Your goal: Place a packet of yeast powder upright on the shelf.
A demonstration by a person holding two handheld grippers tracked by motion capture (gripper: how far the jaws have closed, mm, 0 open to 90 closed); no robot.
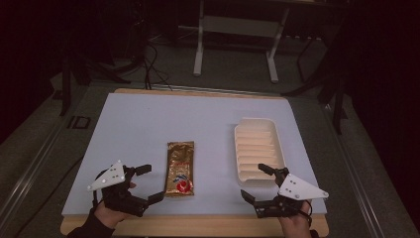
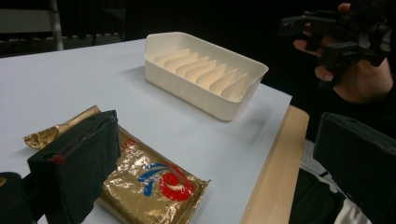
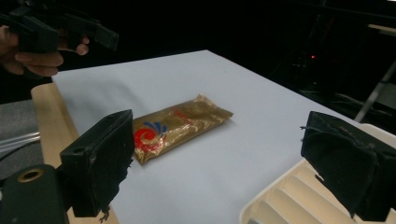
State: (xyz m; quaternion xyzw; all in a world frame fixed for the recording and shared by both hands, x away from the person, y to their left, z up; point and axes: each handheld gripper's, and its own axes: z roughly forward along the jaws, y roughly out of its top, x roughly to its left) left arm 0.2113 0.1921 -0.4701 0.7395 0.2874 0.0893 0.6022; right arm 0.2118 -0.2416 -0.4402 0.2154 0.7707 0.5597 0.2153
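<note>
I hold both grippers — left (image 1: 148, 183), right (image 1: 257, 183) — jaws apart near the desk's (image 1: 148, 124) front edge; likely next, grasp the packet (image 1: 180, 168) for the tray (image 1: 282, 148).

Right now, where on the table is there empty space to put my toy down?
The whole far half of the table, beyond the gold packet and left of the white ridged tray, is bare. The strip between packet and tray is free too. The near edge is crowded by the left gripper and right gripper.
</note>
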